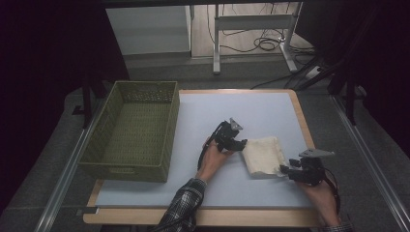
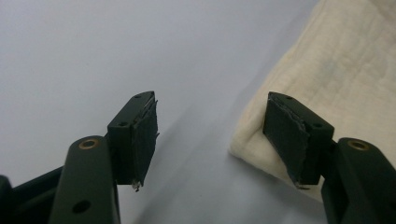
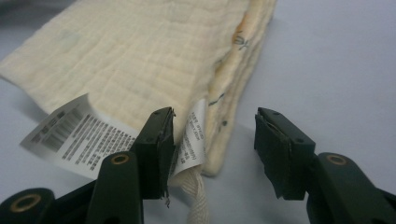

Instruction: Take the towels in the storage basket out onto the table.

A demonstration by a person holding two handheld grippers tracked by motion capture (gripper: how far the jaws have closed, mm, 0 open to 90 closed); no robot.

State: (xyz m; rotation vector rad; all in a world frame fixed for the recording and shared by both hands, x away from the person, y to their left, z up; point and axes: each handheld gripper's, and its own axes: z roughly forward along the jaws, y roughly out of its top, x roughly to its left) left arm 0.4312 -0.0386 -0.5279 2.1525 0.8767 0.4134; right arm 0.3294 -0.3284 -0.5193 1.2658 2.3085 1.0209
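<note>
— Where's the cloth sitting?

— The folded cream cloth [image 1: 262, 155] lies flat on the pale table [image 1: 232, 111], towards its right edge and nearer the front edge than the back. The woven green basket [image 1: 133, 130] stands well apart from it, along the table's left edge.

— And the two claws?

— One at either side of the cloth. The left gripper [image 1: 240, 143] is at the cloth's left edge, low over the table. Its jaws stand partly apart with bare table between them; in the left gripper view one pad sits in front of the cloth's corner [image 2: 261, 135], but nothing is pinched.

— The right one?

— The right gripper [image 1: 285, 170] is at the cloth's front right corner. Its jaws are parted too, about halfway. In the right gripper view the white care label [image 3: 81, 137] and a bit of woven tape [image 3: 196, 198] hang out by one jaw, and the folded edge [image 3: 233, 84] runs up between the two, yet neither pad presses on it.

— So neither has hold of anything?

— Neither. The cloth just rests there on the table.
</note>
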